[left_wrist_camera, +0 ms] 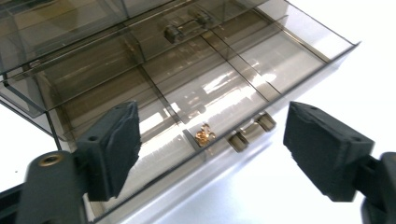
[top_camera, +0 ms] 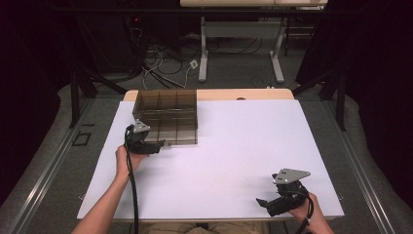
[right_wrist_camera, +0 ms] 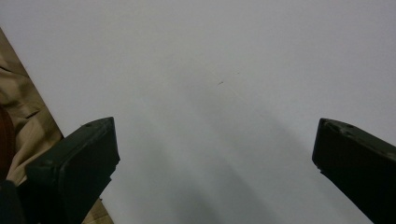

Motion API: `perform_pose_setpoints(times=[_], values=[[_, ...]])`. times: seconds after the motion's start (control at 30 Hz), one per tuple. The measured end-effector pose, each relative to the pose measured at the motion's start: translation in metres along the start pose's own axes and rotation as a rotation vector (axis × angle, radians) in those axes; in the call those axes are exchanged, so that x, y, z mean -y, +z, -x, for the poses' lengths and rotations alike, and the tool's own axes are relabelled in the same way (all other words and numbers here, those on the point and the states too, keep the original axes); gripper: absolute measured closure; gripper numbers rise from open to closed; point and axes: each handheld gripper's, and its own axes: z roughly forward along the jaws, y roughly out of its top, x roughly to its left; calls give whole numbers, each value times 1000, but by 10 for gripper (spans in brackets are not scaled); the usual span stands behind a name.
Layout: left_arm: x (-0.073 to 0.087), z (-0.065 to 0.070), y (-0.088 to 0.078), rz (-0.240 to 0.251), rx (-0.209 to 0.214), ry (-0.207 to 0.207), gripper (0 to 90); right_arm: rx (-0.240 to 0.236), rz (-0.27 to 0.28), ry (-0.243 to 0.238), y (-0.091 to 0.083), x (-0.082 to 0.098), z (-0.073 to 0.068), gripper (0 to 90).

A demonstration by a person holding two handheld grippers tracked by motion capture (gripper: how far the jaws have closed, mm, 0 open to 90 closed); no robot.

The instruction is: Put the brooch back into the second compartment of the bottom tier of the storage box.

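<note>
So the white surface (top_camera: 234, 161) has one thing on it, a smoky see-through plastic drawer organizer (top_camera: 166, 114) sitting up at the far left corner, with its back hanging right around the far edge. Its bottom drawer (left_wrist_camera: 205, 107) is slid out toward the near side, and from the left gripper view you can see it's split into compartments by thin dividers. There's a tiny pile of gold-coloured bits (left_wrist_camera: 204, 135) in the compartment right behind the drawer front, just beside the little handle (left_wrist_camera: 252, 130); too small to tell what they actually are. The drawer above has the same kind of handle (left_wrist_camera: 184, 27) and looks pushed in. The left tongs (top_camera: 157, 145) are right at the near left corner of the organizer, spread wide with the open drawer's front sitting between the two black pads (left_wrist_camera: 114, 147), gripping nothing. Can't tell from the overhead whether they're touching the plastic or just next to it. The right tongs (top_camera: 265, 202) are way over at the near right corner of the surface, well apart from the organizer, also wide and empty, pointed at bare white surface. In the right gripper view you get a bit of tan fabric (right_wrist_camera: 23, 121) past the near edge.
</note>
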Motion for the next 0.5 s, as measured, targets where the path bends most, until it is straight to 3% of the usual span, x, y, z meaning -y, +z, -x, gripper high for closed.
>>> perform_pose_setpoints(times=[0.37,0.5], values=[[1,10,-10,-43,7,48,84,0,0,-4,0,0,0,0],[3,11,-13,-48,8,39,50,1,0,-4,0,0,0,0]])
